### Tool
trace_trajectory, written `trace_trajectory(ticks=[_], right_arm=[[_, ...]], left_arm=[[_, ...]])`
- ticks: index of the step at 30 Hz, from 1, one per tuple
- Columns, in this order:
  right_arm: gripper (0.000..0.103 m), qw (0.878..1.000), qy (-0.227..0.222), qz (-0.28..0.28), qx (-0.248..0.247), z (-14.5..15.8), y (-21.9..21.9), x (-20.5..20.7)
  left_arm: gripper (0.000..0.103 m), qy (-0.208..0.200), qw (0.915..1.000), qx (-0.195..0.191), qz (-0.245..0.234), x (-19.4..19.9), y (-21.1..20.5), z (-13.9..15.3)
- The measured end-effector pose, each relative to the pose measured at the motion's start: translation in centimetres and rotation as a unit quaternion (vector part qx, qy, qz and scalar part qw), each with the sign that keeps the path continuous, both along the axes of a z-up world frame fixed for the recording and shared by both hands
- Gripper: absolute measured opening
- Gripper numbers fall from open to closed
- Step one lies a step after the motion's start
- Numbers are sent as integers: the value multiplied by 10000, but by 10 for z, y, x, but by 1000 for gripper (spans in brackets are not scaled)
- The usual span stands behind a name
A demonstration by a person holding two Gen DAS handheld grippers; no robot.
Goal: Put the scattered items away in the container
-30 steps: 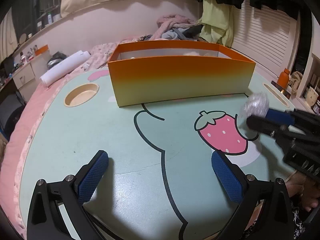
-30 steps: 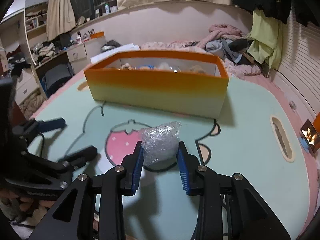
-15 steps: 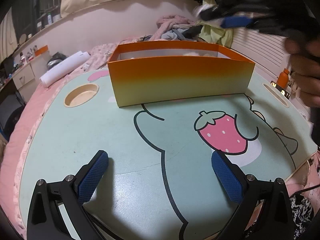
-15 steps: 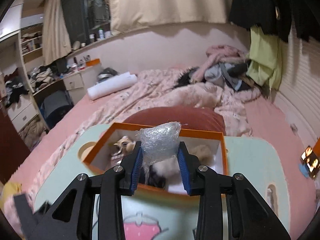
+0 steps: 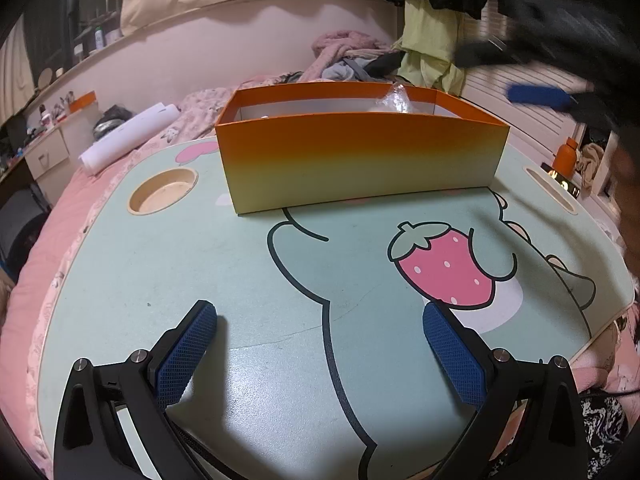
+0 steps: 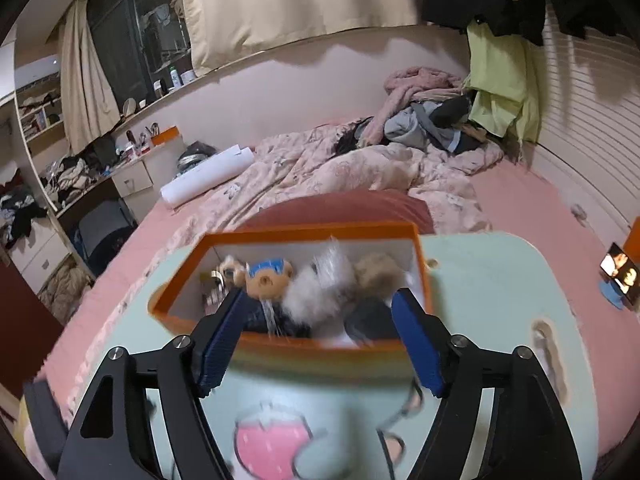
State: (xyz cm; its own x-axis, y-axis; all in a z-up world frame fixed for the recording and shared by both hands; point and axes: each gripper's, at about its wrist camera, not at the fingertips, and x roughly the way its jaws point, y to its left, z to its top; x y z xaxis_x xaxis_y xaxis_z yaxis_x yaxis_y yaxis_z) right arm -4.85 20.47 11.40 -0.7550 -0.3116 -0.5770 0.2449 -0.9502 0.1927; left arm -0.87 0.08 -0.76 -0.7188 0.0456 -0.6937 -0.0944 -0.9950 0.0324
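right gripper (image 6: 320, 340) gaping wide, empty | plastic wad (image 6: 330, 266) sitting, seemingly, in orange box (image 6: 312, 236) beyond fingertips | left gripper (image 5: 320, 354) idling wide over table (image 5: 248, 280)

both grippers, left (image 5: 320, 344) and right (image 6: 320, 340), jaws spread wide.

A wide stretch of bare table (image 5: 240, 272) is seen between the left gripper (image 5: 320, 344) and the box (image 5: 360, 160). The box's top is left open, though its floor is crowded with plush toys (image 6: 320, 284).
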Motion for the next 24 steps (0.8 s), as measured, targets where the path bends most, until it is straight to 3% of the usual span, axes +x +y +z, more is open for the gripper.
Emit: trace_trajectory(ticks=[8,15,19,24], right_arm=[[75,9973,-682,-56,273,-57,14,30],[75,9948,-891,-3,495,-77,-1,35],[100,9920,-721,-104,1028,-94,-9,36],[102,9924,-708,-134,999,-99,-5,35]], left_arm=[[103,2,10000,3,0,0,0,0],[103,-2,10000,-3,-2,0,0,-1],[103,-4,10000,23,3,-1,0,-1],[103,1,10000,10,5,-3,0,1]])
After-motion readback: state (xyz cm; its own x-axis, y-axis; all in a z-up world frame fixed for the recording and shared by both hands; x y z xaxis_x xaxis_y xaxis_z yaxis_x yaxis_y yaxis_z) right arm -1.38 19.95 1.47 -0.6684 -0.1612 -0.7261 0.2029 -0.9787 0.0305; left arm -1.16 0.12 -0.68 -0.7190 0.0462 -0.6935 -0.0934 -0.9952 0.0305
